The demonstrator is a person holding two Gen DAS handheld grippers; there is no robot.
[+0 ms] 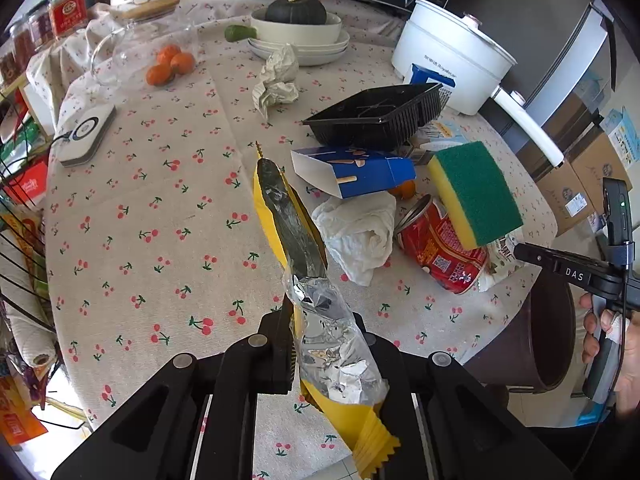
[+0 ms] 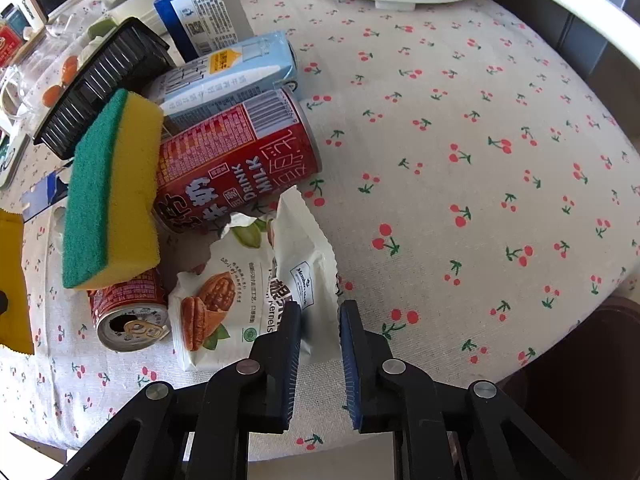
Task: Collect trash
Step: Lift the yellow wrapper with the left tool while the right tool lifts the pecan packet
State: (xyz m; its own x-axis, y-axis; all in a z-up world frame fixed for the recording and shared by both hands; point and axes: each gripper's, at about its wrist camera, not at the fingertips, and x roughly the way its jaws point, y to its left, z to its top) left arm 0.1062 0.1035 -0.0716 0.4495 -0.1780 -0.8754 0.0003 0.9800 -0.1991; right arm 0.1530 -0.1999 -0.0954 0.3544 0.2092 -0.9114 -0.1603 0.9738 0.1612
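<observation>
My left gripper [image 1: 320, 344] is shut on a yellow snack wrapper [image 1: 292, 224] with a silver lining and holds it up above the cherry-print tablecloth [image 1: 160, 208]. My right gripper [image 2: 320, 320] points down at the table's near edge. Its pads pinch the right edge of a white pecan packet [image 2: 248, 292]. Behind the packet lie two red milk-drink cans [image 2: 236, 168], one of them [image 2: 132, 316] under a green-and-yellow sponge [image 2: 112, 196]. A blue-white carton [image 2: 232, 76], a black plastic tray [image 2: 104, 80], a blue box [image 1: 356, 172] and a white tissue [image 1: 360, 232] lie in the same heap.
A dark brown bin [image 1: 532, 340] stands beside the table's right edge. A crumpled paper [image 1: 276, 80], stacked bowls with a squash [image 1: 296, 28], oranges [image 1: 168, 64], a white cooking pot [image 1: 448, 56] and a white device [image 1: 84, 136] sit farther back. A wire rack [image 1: 20, 240] is at the left.
</observation>
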